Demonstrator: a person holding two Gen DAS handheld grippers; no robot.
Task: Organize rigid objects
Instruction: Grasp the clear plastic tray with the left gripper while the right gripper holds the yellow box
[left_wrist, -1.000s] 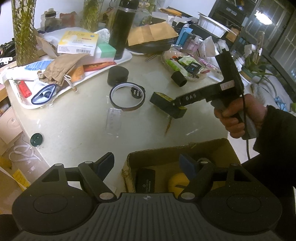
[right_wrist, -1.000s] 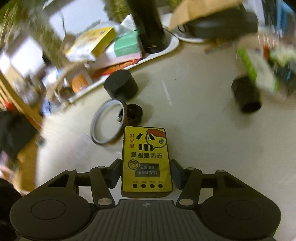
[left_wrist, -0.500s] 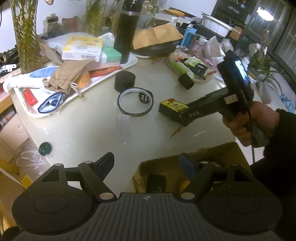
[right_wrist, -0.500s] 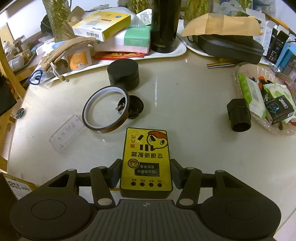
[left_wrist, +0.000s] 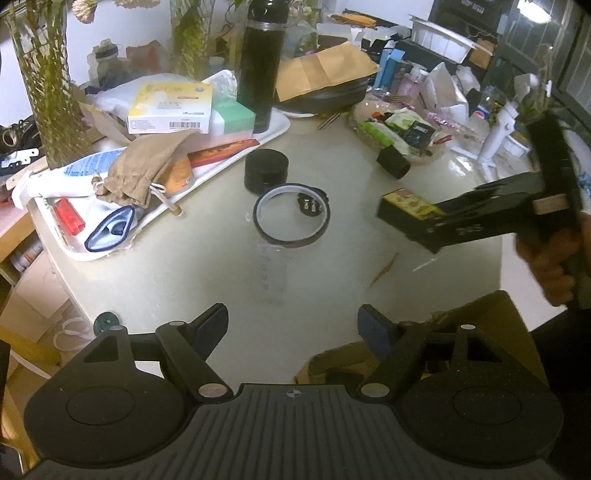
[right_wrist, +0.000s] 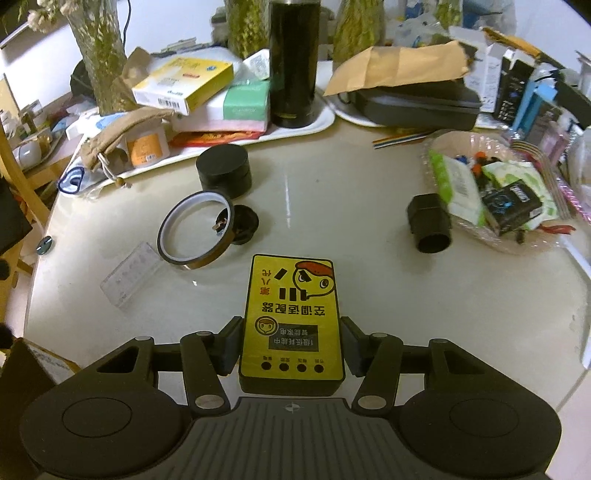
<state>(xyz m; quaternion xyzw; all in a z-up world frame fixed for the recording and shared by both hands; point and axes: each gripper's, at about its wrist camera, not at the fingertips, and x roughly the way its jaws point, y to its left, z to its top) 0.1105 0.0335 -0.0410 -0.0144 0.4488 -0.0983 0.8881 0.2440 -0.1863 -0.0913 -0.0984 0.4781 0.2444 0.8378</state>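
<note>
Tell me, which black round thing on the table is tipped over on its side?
The black tube-shaped cap beside the snack basket: its open mouth faces sideways. The round black tin sits flat, lid up.

Left claw (left_wrist: 291, 328): matte black plastic, ribbed centre plate with a small crosshair mark, two round side discs, silver pivot screws, dark blue pads on the fingers (left_wrist: 371, 326).
Right claw (right_wrist: 291, 345): same build; seen from the left wrist view, black pistol-grip body with a pale label.
Hand (left_wrist: 550, 266): black sleeve.
</note>
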